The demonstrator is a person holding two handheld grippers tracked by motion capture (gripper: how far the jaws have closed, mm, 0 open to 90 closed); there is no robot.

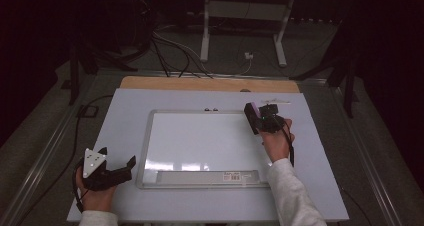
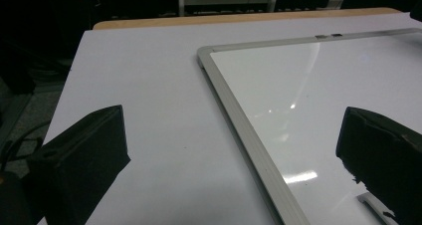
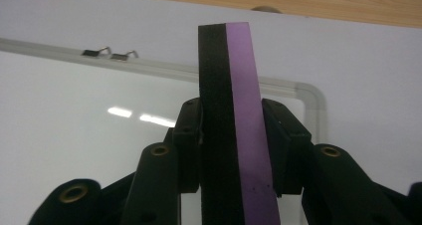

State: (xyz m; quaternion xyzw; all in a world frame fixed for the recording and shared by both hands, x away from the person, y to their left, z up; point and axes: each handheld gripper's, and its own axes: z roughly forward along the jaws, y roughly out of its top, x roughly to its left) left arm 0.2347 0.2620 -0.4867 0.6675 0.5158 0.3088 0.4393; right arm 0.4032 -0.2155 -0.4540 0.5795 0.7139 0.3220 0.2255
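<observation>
The right gripper point(image 1: 255, 117) clamped a purple-backed eraser point(image 3: 234, 120) over the whiteboard point(image 1: 200, 141), up at its two o'clock corner. The left gripper point(image 1: 117, 158) rested open at eight o'clock. Wiping seemed in hand; next, I judged, the eraser's felt had to meet the board.

Left gripper point(image 1: 117, 158): black, two blunt wedge-shaped jaws; grey three-cornered plate on top with small dark dots. Black cable trails off beside the left hand point(image 1: 95, 196).

Right gripper point(image 3: 231, 150): black linked arms with brass-ringed pivot holes, flat rectangular pads; small green light on the body in the high view. Black cable runs along the right hand point(image 1: 276, 141).

Sleeves: white, long, on both forearms.
</observation>
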